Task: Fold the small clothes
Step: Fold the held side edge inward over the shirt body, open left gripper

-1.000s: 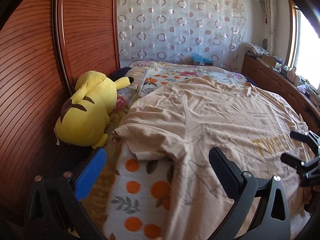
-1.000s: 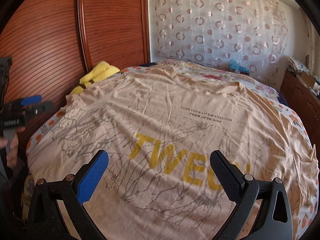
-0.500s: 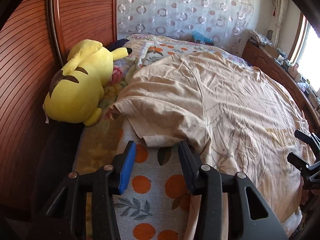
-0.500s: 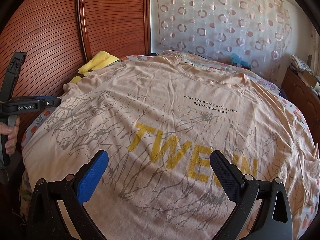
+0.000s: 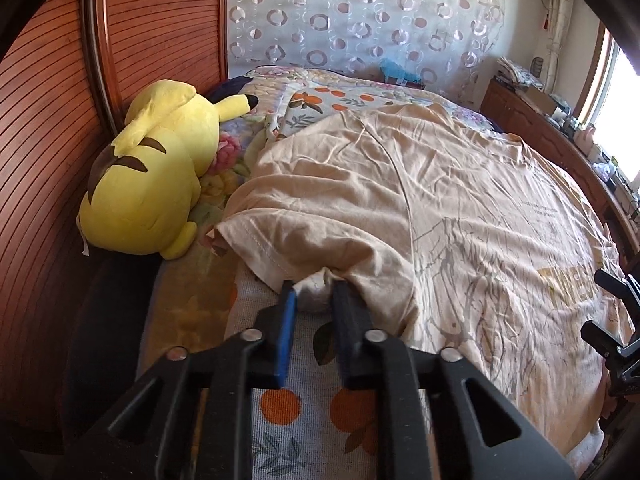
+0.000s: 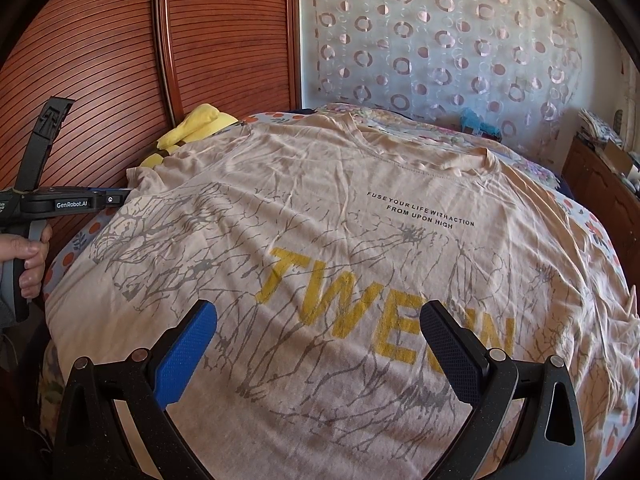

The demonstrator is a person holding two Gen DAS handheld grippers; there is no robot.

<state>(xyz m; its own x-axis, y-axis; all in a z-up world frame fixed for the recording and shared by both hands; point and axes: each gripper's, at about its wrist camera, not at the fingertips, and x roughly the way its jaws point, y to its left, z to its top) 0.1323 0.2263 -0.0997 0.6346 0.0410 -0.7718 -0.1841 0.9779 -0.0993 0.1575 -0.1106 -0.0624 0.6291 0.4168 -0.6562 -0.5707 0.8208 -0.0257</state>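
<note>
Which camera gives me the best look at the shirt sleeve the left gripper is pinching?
The left wrist view. There the sleeve fills the middle, and the left gripper, whose jaws have just been closing, pinches its hem. The right wrist view shows only the sleeve's far edge, small at the left, with that gripper side-on.

Bed w/ orange-print sheet (image 5: pixel 280 432) is carrying a beige T-shirt (image 6: pixel 320 216), which is lying spread flat; a yellow plush toy (image 5: pixel 152 176) is lying beside it, near the wooden wall.
</note>
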